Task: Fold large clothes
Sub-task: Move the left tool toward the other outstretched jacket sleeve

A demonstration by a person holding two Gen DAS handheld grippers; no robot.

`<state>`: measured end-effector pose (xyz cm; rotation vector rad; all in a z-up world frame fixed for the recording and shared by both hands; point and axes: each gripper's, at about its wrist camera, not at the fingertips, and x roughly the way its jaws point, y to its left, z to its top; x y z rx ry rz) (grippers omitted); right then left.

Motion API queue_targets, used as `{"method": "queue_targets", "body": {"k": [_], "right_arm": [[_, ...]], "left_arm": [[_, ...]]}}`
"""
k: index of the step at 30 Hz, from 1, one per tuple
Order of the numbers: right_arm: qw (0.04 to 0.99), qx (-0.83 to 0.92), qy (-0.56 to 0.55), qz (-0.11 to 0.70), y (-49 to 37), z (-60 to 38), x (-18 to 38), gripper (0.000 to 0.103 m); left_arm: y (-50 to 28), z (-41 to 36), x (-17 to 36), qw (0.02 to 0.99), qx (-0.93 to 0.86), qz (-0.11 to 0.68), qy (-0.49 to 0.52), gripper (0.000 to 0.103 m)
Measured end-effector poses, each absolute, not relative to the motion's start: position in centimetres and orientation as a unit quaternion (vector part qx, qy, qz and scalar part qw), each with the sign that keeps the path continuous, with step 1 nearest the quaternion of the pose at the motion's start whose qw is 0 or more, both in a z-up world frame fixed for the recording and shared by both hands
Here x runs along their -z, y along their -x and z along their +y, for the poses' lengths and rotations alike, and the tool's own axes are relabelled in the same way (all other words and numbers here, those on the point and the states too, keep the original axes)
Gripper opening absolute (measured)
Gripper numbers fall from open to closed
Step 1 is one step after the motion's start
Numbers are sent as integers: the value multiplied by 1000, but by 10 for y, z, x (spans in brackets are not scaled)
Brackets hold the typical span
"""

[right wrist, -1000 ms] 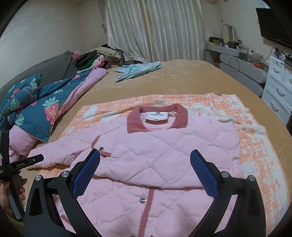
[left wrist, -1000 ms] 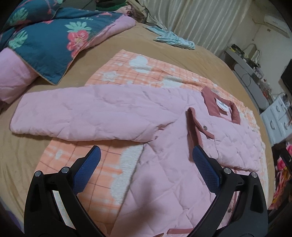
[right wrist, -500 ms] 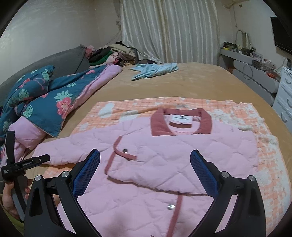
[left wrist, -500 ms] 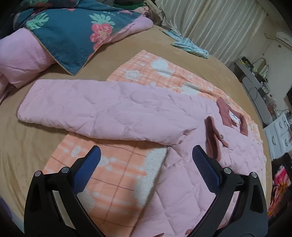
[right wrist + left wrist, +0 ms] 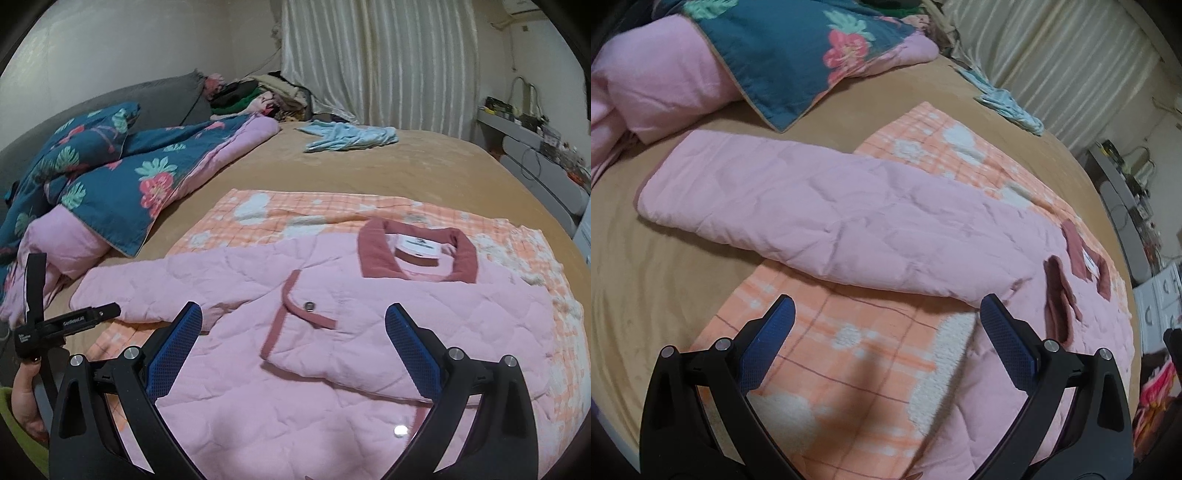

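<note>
Here we treat the next fold of the pink quilted jacket (image 5: 332, 369), which lies front-up on an orange checked blanket (image 5: 849, 354) spread over the tan bed (image 5: 369, 166). One side appears already turned in over the chest; the other sleeve (image 5: 812, 214) lies stretched out sideways, its cuff resting on the bare bed beyond the blanket edge.

The left gripper (image 5: 886, 339) hangs above the blanket just short of the sleeve, fingers spread wide and holding nothing. The right gripper (image 5: 293, 343) hangs over the jacket body, likewise spread and empty.

We judge the step in hand to be taking up the outstretched sleeve. To do it well, we seize the sleeve near the cuff, catching both quilted layers, and carry it across the chest in one flat sweep. We steady the body with the other tool, since padded fabric tends to drag its neighbours along.

The left wrist view shows the full run of the sleeve and its cuff, which the right view shows only in part. The right wrist view shows the collar (image 5: 417, 247), the label, the snap fasteners and the person's left hand (image 5: 26, 398) on its tool.
</note>
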<state>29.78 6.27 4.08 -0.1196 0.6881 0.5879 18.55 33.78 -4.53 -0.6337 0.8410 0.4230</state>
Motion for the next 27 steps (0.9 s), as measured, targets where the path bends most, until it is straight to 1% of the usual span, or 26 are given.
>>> {"method": "queue_targets", "body": {"k": [18, 27], "right_arm": [[852, -357, 126, 362, -289, 185, -4, 99], [834, -379, 132, 379, -285, 217, 14, 99]], "left_arm": [[-155, 412, 80, 795, -292, 379, 372, 94], [-148, 441, 97, 776, -311, 370, 406, 94]]}}
